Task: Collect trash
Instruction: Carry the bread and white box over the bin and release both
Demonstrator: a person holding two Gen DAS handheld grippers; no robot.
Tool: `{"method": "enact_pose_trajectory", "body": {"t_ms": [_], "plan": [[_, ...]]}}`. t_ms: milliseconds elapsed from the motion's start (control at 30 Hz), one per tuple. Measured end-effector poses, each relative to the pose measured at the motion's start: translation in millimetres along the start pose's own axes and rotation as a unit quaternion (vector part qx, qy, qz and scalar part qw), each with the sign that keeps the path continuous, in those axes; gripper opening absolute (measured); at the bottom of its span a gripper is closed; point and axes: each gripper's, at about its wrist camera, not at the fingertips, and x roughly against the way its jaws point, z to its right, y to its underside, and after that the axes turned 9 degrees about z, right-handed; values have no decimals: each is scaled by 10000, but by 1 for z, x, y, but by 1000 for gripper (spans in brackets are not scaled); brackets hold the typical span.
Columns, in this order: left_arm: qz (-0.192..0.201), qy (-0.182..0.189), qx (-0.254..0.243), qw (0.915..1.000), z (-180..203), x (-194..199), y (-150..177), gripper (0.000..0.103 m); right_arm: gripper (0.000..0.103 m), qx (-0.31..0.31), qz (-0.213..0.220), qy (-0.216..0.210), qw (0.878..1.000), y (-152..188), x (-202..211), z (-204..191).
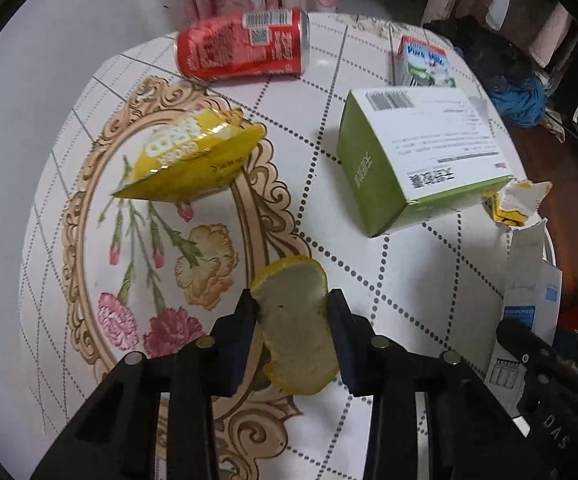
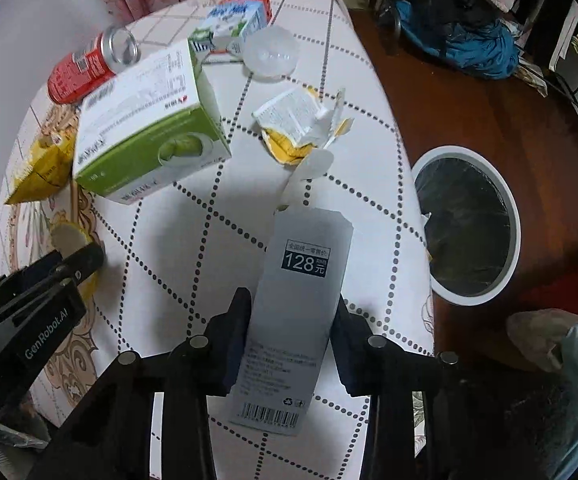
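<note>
left gripper (image 1: 292, 312) reaches low over the floral tablecloth (image 1: 329, 208), jaws clamped on a pale yellow citrus peel slice (image 1: 295, 324). right gripper (image 2: 289, 316) angles forward, pinching a flat grey cardboard box with a 128 price label (image 2: 301, 280). white-rimmed trash bin with black liner (image 2: 467, 224) sits on the floor at 2 o'clock from it.

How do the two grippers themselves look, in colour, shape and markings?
Both are matte black frames with round silver bolt heads. The left gripper has dark, flat, blocky fingers, and "GenRobot.AI" printed in white on its side. The right gripper looks alike. No cables or sleeves show.
</note>
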Motion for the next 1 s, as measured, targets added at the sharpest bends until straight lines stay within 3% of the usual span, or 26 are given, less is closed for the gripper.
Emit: {"method": "enact_pose_trajectory", "body": {"t_ms": [333, 533, 733, 1000], "plan": [[786, -58, 183, 9967, -1, 83, -3, 33, 39, 216, 651, -224, 9974, -7, 53, 15], [1261, 122, 228, 9917, 17, 132, -12, 33, 39, 328, 1102, -352, 9927, -18, 97, 30], [1570, 527, 40, 9862, 62, 162, -29, 33, 39, 330, 1472, -408, 9877, -30, 136, 61], [1586, 1150, -466, 9795, 161, 157, -57, 33, 39, -201, 1685, -172, 9854, -45, 165, 160]]}}
